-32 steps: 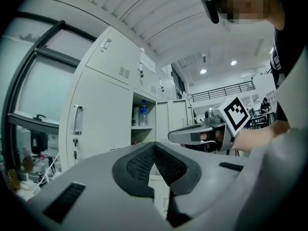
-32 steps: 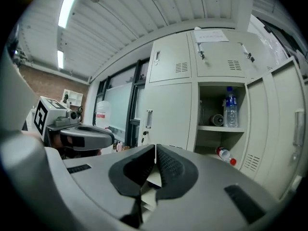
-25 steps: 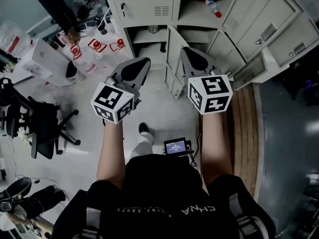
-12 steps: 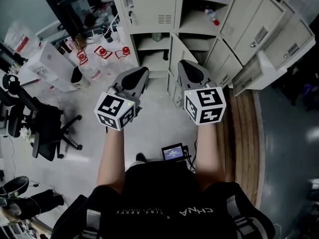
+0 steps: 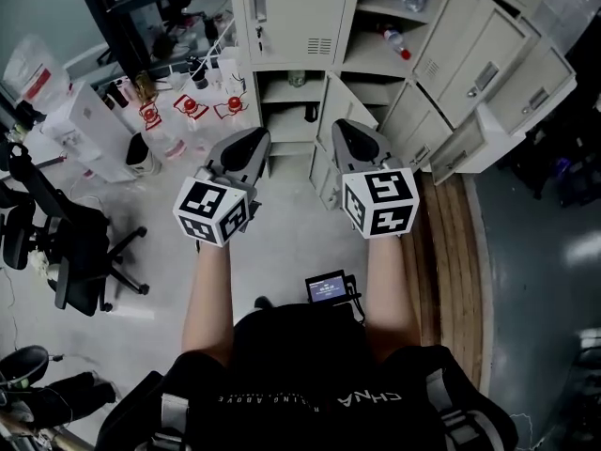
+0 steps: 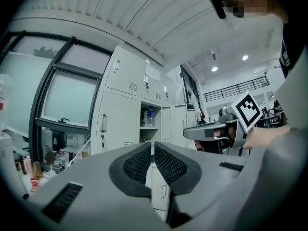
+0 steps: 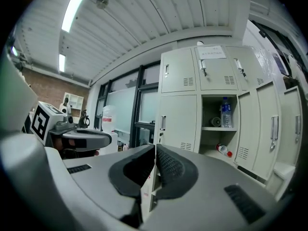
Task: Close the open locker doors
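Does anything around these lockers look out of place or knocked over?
A red-capped bottle lies on its side on an open locker's shelf, below an upright bottle. Several locker doors hang open.

The black shirt (image 5: 310, 374) bears upside-down lettering, seemingly "CHNA"; the notice (image 7: 211, 52) on a locker door (image 7: 211, 72) is illegible.
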`<state>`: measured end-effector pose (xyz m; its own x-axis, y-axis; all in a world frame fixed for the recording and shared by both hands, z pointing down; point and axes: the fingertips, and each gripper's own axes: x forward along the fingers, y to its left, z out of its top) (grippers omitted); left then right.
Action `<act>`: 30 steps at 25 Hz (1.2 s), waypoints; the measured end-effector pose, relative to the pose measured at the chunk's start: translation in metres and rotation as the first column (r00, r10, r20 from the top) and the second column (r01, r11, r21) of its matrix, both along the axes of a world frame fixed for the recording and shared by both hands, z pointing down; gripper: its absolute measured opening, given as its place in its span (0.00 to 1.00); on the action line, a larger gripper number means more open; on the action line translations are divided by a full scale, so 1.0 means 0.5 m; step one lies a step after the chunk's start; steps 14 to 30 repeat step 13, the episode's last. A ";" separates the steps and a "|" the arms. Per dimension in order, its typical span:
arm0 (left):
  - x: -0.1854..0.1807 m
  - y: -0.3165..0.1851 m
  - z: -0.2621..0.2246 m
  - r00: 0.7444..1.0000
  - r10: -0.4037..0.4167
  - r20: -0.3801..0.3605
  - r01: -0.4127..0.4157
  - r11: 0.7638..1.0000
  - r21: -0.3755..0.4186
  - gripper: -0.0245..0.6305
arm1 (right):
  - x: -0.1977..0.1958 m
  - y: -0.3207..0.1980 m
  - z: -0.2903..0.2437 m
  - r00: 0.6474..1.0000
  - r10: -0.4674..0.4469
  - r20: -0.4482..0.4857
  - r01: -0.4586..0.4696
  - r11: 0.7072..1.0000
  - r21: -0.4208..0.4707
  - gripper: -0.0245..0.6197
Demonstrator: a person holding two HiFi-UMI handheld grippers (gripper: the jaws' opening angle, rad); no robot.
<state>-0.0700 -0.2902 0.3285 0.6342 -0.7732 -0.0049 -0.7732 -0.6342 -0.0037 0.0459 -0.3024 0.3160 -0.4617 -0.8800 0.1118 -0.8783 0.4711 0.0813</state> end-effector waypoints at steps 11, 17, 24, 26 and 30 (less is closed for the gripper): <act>-0.039 0.008 -0.011 0.999 0.020 -0.027 -0.020 1.000 0.001 0.07 | -0.056 0.013 -0.008 0.999 -0.001 -0.036 0.001 1.000 0.003 0.09; -0.042 0.005 -0.015 0.999 0.020 -0.030 -0.020 1.000 0.007 0.07 | -0.059 0.011 -0.009 0.999 0.002 -0.039 -0.002 1.000 0.004 0.09; -0.042 0.005 -0.015 0.999 0.020 -0.030 -0.020 1.000 0.007 0.07 | -0.059 0.011 -0.009 0.999 0.002 -0.039 -0.002 1.000 0.004 0.09; -0.042 0.005 -0.015 0.999 0.020 -0.030 -0.020 1.000 0.007 0.07 | -0.059 0.011 -0.009 0.999 0.002 -0.039 -0.002 1.000 0.004 0.09; -0.042 0.005 -0.015 0.999 0.020 -0.030 -0.020 1.000 0.007 0.07 | -0.059 0.011 -0.009 0.999 0.002 -0.039 -0.002 1.000 0.004 0.09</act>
